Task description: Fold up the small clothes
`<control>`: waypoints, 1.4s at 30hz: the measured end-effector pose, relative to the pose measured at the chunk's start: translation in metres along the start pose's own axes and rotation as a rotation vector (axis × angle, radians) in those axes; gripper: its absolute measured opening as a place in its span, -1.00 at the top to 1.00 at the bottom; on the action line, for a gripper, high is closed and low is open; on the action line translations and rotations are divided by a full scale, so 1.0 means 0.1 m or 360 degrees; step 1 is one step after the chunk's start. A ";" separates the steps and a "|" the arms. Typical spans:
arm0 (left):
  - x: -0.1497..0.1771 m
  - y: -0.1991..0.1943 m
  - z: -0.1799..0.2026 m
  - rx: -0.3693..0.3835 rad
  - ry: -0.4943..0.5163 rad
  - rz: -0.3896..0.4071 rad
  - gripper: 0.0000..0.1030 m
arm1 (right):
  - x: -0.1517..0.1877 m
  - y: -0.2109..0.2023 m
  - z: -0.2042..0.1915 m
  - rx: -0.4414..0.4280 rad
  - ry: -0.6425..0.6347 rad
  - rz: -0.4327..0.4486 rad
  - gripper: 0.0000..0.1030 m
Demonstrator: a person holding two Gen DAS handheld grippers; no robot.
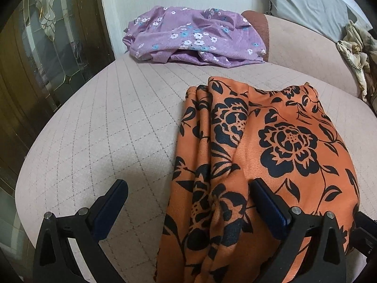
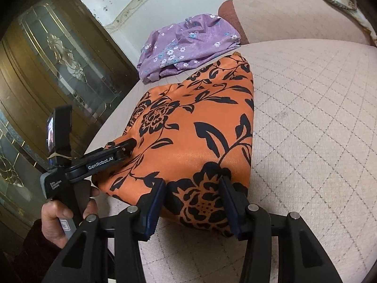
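An orange cloth (image 1: 271,141) (image 2: 195,127) with black flowers lies folded on a pale quilted cushion (image 1: 106,129) (image 2: 306,129). My left gripper (image 1: 188,186) stands wide open at the cloth's near left end. Its right finger rests on the fabric, its left finger is over bare cushion, and loose folds lie between them. In the right wrist view one of its fingers (image 2: 127,145) touches the cloth's left edge, and a person's hand (image 2: 61,214) holds its handle. My right gripper (image 2: 192,184) has the cloth's near right corner bunched between its pads, which press on it.
A crumpled purple flowered cloth (image 1: 195,37) (image 2: 186,44) lies at the cushion's far end by a brown patch (image 1: 256,23). A wood-and-glass door (image 1: 47,59) stands beyond the cushion's left edge. A grey pillow (image 1: 306,2) and a patterned rag (image 1: 355,54) sit at the far right.
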State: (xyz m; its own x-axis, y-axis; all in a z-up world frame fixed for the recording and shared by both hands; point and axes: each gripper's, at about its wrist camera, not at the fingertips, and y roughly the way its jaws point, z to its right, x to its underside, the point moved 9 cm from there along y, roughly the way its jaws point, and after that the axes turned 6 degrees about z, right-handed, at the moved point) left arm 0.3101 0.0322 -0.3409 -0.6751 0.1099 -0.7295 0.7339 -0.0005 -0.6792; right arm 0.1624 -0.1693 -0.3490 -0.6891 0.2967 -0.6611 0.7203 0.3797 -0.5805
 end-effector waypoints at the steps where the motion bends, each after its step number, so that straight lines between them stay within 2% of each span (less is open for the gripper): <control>1: 0.00 0.00 0.00 0.0000 0.0000 0.0003 -1.00 | 0.00 0.00 0.00 0.0005 -0.0007 0.0009 -0.01; 42: 0.01 -0.01 0.00 0.0004 0.0018 0.0016 -1.00 | 0.01 -0.01 -0.01 0.0020 -0.0049 0.0048 -0.03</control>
State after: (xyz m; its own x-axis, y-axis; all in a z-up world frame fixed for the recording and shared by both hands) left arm 0.3091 0.0321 -0.3410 -0.6669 0.1213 -0.7352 0.7404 -0.0040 -0.6722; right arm 0.1611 -0.1683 -0.3483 -0.6646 0.2809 -0.6924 0.7417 0.3600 -0.5659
